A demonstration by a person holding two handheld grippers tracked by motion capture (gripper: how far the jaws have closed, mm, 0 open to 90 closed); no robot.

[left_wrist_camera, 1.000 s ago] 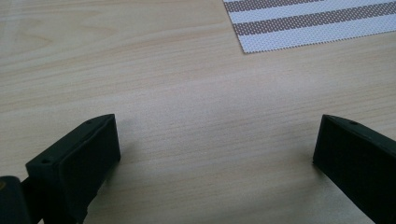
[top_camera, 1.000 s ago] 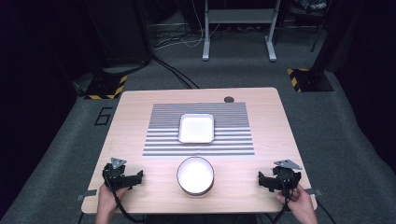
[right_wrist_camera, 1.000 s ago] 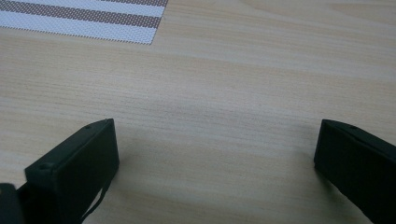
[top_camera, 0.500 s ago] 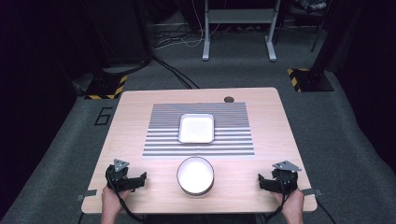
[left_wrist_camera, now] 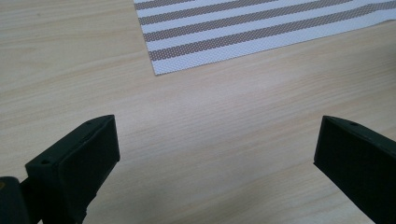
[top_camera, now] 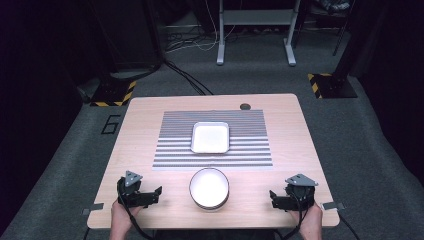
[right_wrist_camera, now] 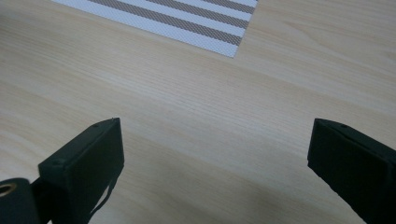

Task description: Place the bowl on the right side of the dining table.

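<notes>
Left gripper (top_camera: 159,192) low, jaws spread wide, right gripper (top_camera: 272,198) low, jaws likewise apart

**A dark test room, like a lab**

This looks like a lab — not a home. One small wooden table (top_camera: 150,130) stands alone on grey carpet (top_camera: 60,165). Black walls are all around. Yellow-and-black warning tape (top_camera: 125,92) marks the stand feet. Cables (top_camera: 185,80) run over the floor, and a metal frame (top_camera: 255,20) stands behind — plain work gear.
</notes>
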